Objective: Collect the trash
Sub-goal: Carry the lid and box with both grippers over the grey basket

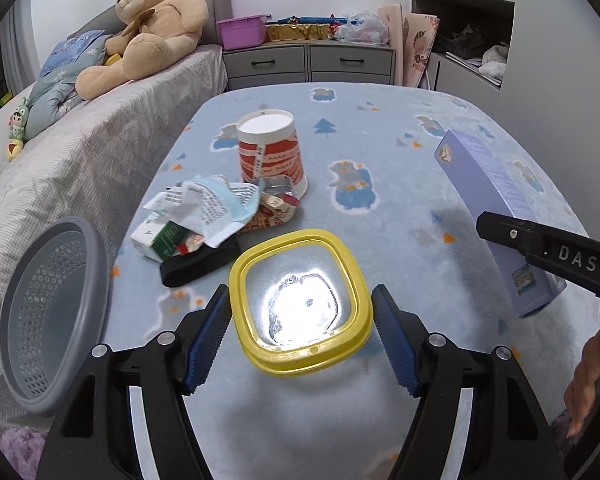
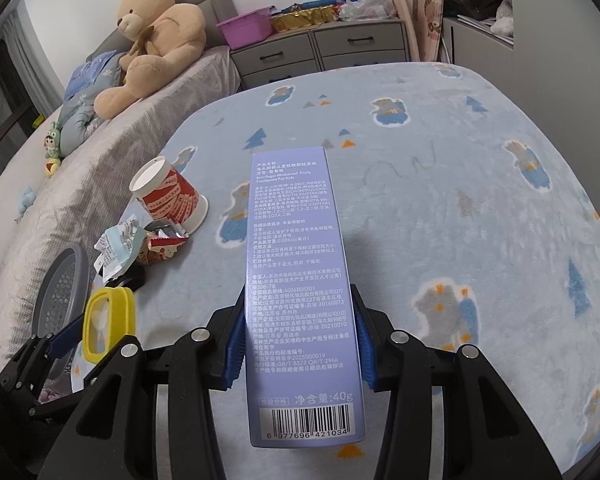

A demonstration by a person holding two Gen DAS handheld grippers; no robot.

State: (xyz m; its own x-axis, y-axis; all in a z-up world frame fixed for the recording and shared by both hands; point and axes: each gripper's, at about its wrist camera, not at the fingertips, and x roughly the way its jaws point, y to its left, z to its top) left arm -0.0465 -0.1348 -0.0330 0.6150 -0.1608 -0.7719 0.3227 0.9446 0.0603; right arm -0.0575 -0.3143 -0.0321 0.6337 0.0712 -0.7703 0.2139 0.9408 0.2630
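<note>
Bedroom scene, work surface draped in a pale blue fleece blanket point(image 1: 400, 216) with a bear print. Left gripper point(image 1: 300, 338) is clamped across a square clear plastic tub with a yellow rim point(image 1: 300, 240), mouth toward the camera. Perforated grey plastic basket point(image 1: 50, 320) sits just left of it, off the blanket edge, tilted, so the left hand is nearer. Right gripper point(image 2: 300, 346) pinches a long lilac cardboard toothpaste box point(image 2: 296, 280), long axis running away along the fingers. Loose pile remaining ahead-left: crumpled paper wrappers point(image 1: 204, 208), upturned red-and-white paper cup point(image 1: 272, 152), probably touching.
</note>
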